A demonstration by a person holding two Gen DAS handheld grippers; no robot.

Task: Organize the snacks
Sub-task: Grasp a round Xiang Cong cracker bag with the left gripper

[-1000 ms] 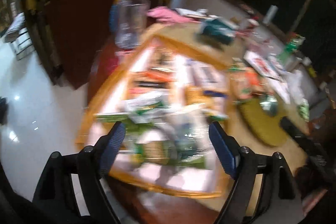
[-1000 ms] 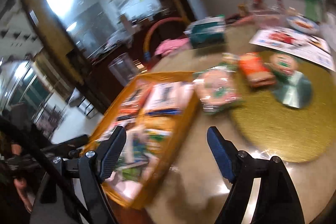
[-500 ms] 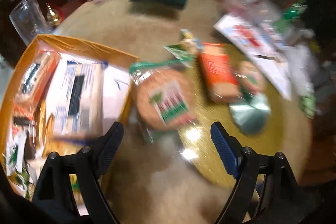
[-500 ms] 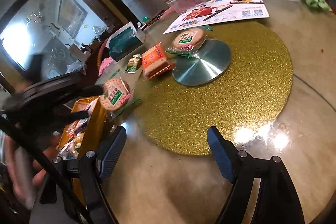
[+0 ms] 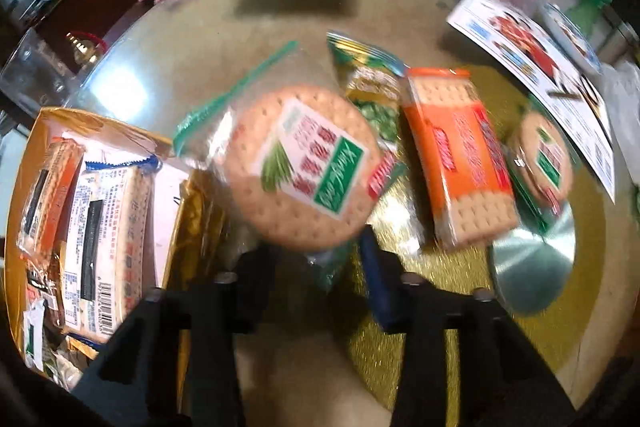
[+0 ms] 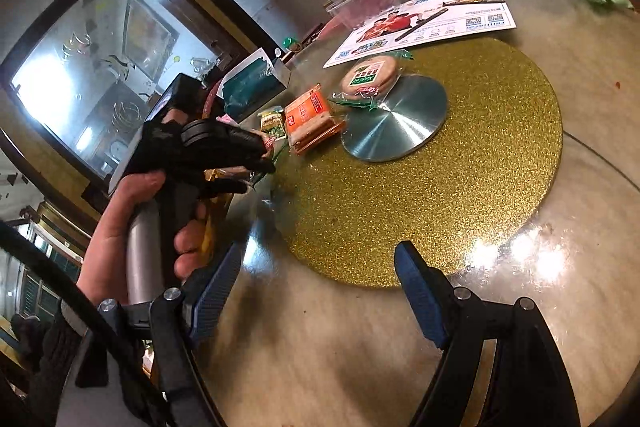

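Round cracker pack point(image 5: 304, 167) in a clear zip bag sits between the left tool point(image 5: 316, 255) fingers, which have narrowed onto its near edge. It looks gripped, but the contact is hidden under the pack, so I can't tell if it's the cracker or just loose film. The pack is at the worktop point(image 5: 224, 39) edge of the gold mat point(image 5: 460, 347), just beside the yellow snack box point(image 5: 100, 131), and seems tilted up towards the camera.

Risks:
- Grip low on one edge: the pack could pivot or slide out on the way to the box.
- Squeezing harder would likely crack the crackers.
- The green zip strip point(image 5: 236, 95) trails towards the box wall and could snag it.
- The green pea packet point(image 5: 376, 95) touches or tucks under the pack and may get dragged.
- The box is already crowded, so a drop may land on top of other packs and slide off.

Right tool point(image 6: 316, 295) is wide apart, empty, hovering over bare worktop. The orange cracker pack point(image 5: 460, 163) and second round pack point(image 5: 544, 159) are still out on the mat.
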